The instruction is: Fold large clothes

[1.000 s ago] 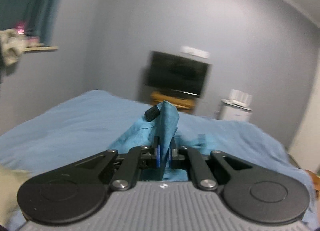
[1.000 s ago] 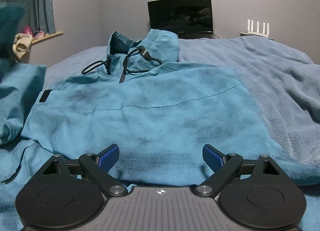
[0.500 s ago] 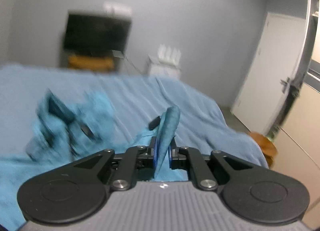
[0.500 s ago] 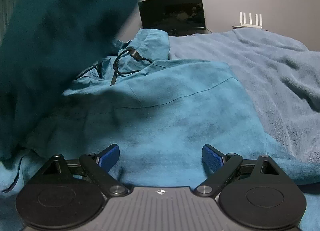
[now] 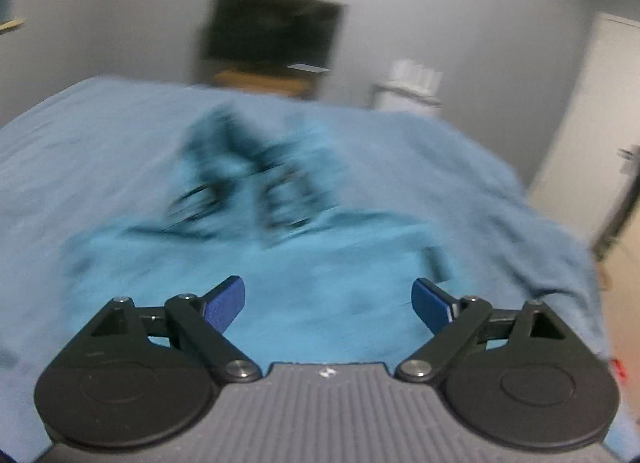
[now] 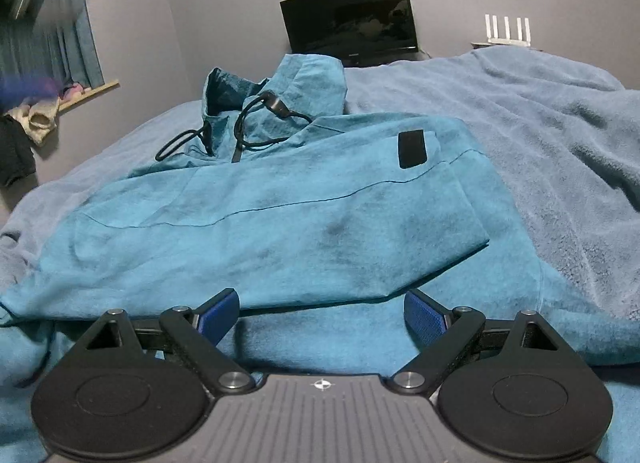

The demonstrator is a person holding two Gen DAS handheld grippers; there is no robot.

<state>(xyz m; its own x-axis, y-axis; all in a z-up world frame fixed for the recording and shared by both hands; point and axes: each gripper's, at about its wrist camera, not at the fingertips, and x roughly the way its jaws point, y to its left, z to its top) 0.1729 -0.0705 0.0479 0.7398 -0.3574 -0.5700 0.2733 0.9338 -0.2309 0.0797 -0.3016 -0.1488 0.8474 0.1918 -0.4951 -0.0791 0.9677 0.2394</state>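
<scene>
While the teal hoodie [image 6: 280,231] lies on the bed [image 6: 540,135], its sleeve [image 6: 400,167] is folded across. The left gripper [image 5: 328,299] has just spread its fingers, nothing between. The right gripper [image 6: 320,313] fingers are apart, empty.

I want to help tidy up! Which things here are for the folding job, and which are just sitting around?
For the job:
- teal hoodie, its sleeve folded across it
- left gripper, open
- right gripper, open

Just lying about:
- blue blanket
- TV
- router
- curtain
- clothes heaped by the windowsill
</scene>
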